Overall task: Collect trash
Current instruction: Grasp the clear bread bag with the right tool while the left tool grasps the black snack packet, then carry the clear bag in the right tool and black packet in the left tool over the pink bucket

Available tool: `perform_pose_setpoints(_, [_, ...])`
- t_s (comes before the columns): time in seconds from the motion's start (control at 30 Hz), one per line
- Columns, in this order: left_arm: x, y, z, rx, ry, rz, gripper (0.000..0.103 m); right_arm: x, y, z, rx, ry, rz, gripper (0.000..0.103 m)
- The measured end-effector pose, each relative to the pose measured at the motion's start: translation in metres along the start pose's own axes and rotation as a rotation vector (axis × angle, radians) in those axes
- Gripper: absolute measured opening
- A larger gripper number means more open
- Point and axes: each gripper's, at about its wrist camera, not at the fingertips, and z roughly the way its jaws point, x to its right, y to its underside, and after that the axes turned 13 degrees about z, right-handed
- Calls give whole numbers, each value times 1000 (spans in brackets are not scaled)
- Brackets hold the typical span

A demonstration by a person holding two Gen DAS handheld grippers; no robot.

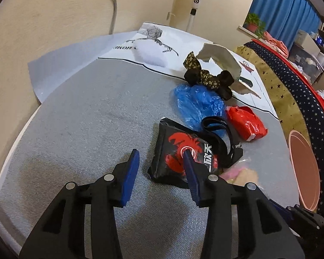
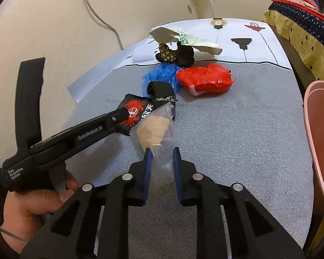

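Note:
Trash lies on a grey cloth-covered table [image 1: 75, 129]. My left gripper [image 1: 159, 153] is open, its right finger over a black packet with a red crab print [image 1: 179, 151], also in the right wrist view [image 2: 138, 112]. My right gripper [image 2: 162, 149] is shut on a clear plastic bag with beige stuff inside [image 2: 157, 129]. Beyond lie a blue plastic wad [image 1: 196, 103], a red plastic bag [image 1: 246, 123], a black strap [image 1: 218, 127], a dark patterned cloth [image 1: 207, 77] and torn white cardboard [image 1: 220, 56]. The left gripper's body [image 2: 75, 136] reaches in from the left.
A pink bin [image 1: 304, 168] stands at the table's right edge, also in the right wrist view [image 2: 321, 133]. A star-patterned cloth [image 1: 291, 82] covers furniture on the right. A wall, a cable and a fan stand [image 1: 194, 4] are behind the table.

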Motion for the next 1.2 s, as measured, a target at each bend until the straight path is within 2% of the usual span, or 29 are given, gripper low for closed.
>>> perform_pose_setpoints(0.07, [0, 0, 1, -3, 7, 3, 38, 0, -2, -3, 13, 5, -1, 16])
perform_pose_setpoints(0.1, [0, 0, 1, -4, 11, 4, 31, 0, -3, -4, 18, 6, 2, 16])
perform_pose_setpoints(0.17, [0, 0, 1, -7, 17, 7, 24, 2, -5, -8, 32, 11, 8, 15])
perform_pose_setpoints(0.27, [2, 0, 0, -4, 26, 13, 6, 4, -7, -14, 49, 22, 16, 14])
perform_pose_setpoints(0.33, [3, -1, -4, 5, 23, 18, 1, 5, -8, -18, 60, 26, 17, 14])
perform_pose_setpoints(0.73, [14, -9, -52, 110, 24, 63, 0, 8, -9, -52, 143, 68, 10, 14])
perform_pose_setpoints(1.2, [35, -10, -148, 292, -23, 165, 0, -9, 2, -126, 287, 75, -14, 14])
